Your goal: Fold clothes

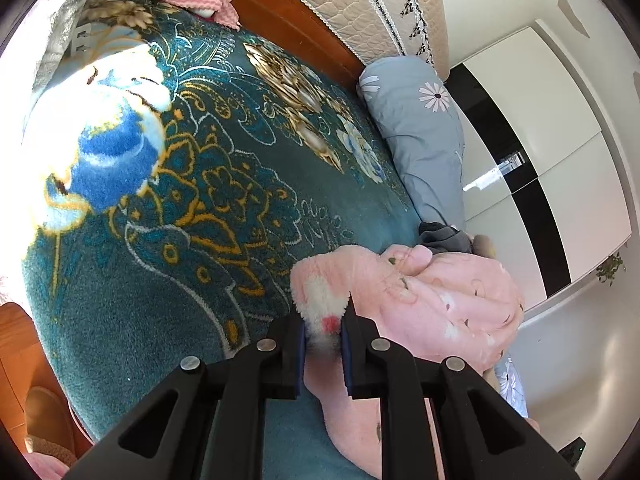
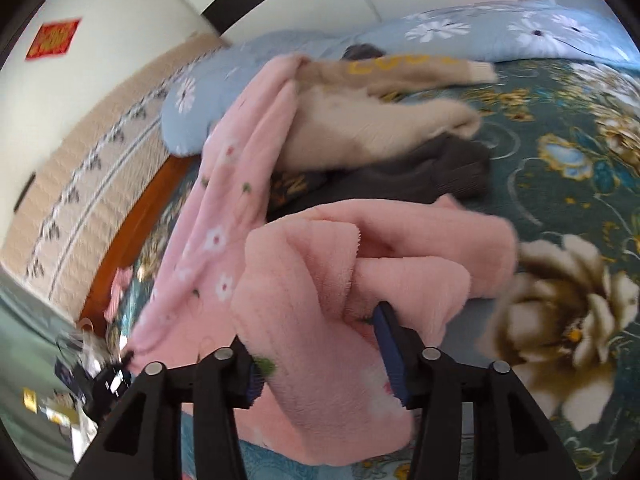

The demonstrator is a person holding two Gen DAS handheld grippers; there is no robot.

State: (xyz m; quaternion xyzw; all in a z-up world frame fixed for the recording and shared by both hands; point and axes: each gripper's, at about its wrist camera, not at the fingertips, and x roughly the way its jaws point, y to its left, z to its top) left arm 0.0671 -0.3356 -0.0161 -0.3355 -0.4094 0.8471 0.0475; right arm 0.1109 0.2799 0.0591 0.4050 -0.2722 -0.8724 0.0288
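Left wrist view: left claw [image 1: 325,322] pinches the pink fleece garment [image 1: 440,300]; right claw [image 2: 316,350] grips a thick bunch, so I'd pull both corners taut before folding.

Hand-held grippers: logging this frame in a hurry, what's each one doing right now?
Left hand-held gripper: closed on a fluffy edge of the pink garment.
Right hand-held gripper: closed on a thick fold of the pink garment.

Bright daylight, blown-out glare on the teal floral fleece blanket [image 1: 208,184] at left, right view motion-blurred, fisheye bending and dark corners throughout
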